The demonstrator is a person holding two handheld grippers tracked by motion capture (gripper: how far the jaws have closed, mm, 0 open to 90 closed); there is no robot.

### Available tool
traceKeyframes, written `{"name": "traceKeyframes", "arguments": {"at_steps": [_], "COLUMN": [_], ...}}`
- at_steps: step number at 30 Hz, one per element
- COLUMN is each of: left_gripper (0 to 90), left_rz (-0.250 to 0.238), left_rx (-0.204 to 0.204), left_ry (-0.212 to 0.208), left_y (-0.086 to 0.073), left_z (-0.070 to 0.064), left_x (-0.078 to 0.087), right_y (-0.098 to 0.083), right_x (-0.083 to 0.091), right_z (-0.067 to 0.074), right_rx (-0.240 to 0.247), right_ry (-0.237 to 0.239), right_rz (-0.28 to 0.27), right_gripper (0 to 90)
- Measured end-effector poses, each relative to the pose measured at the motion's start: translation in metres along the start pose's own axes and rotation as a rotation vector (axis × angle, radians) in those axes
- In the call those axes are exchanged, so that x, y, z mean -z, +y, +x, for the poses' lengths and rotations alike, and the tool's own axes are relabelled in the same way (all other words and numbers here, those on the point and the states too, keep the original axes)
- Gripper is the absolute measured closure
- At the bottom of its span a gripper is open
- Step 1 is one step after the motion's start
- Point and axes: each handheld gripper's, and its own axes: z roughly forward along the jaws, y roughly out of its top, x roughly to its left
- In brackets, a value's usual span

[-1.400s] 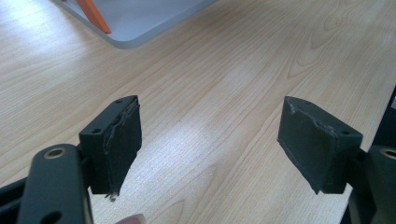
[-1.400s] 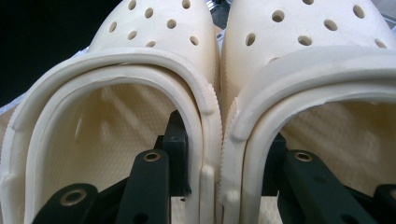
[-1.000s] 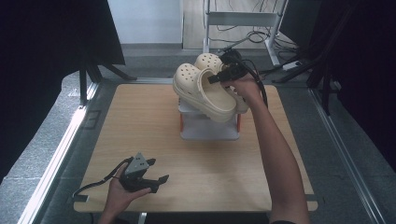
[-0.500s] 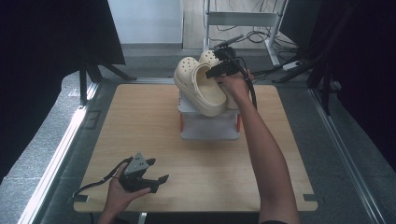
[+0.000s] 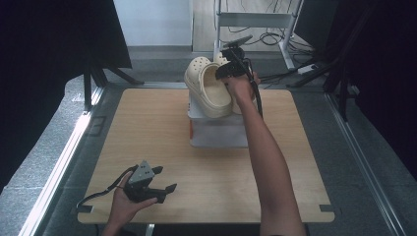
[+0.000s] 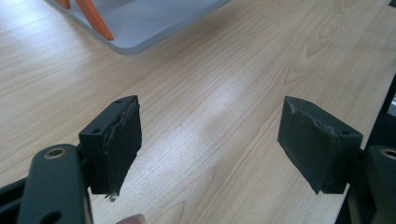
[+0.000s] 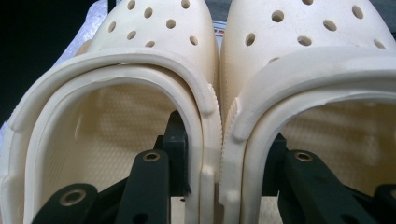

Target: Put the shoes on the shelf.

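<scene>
The right gripper [image 5: 227, 73] holds a pair of cream clogs [image 5: 212, 88] above the white stand [image 5: 219, 129] that sits toward the far side of the wooden table [image 5: 147, 128]. In the right gripper view, one jaw reaches down inside the left clog [image 7: 116, 140] and the other inside the right clog [image 7: 327, 126], so the two inner side walls, pressed together, are pinched between the pads. The jaws stand partly closed, as far as those two walls let them. The perforated toes point away from the gripper, and the heel openings face it.

Seen from the high view, the clogs are tipped on their sides over the top of the stand, at its far edge, with the nearer clog's open foot bed turned toward the person's side. The right hand [image 5: 239, 84] grips the tool just right of the clogs, with the forearm stretched across the table past the stand's right side. Whether the clogs touch the stand I cannot tell.

The left gripper [image 5: 164, 189] rests in the left hand [image 5: 129, 204] well short of the stand, near the table's front edge and to the stand's left. Its jaws are spread wide with nothing between them, just bare wood under the pads [image 6: 116, 140]. A corner of the stand's grey base [image 6: 140, 28] with orange legs [image 6: 93, 18] shows beyond them.
</scene>
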Motion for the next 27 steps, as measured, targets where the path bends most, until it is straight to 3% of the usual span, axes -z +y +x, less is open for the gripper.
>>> {"name": "traceKeyframes", "arguments": {"at_steps": [9, 22, 27], "left_gripper": [22.1, 22.1, 22.1], "left_rz": [0.0, -0.004, -0.005], "left_rx": [0.0, -0.001, -0.001], "left_ry": [-0.001, 0.001, 0.001], "left_y": [0.0, 0.0, 0.0], "left_z": [0.0, 0.0, 0.001], "left_x": [0.0, 0.002, 0.002], "right_y": [0.001, 0.0, -0.001], "right_x": [-0.006, -0.014, -0.022], "right_z": [-0.005, -0.003, 0.002], "right_rx": [-0.095, -0.17, -0.192], "right_ry": [-0.048, -0.126, -0.159], "right_rz": [-0.036, -0.098, -0.097], "right_gripper": [65.4, 65.3, 65.1]}}
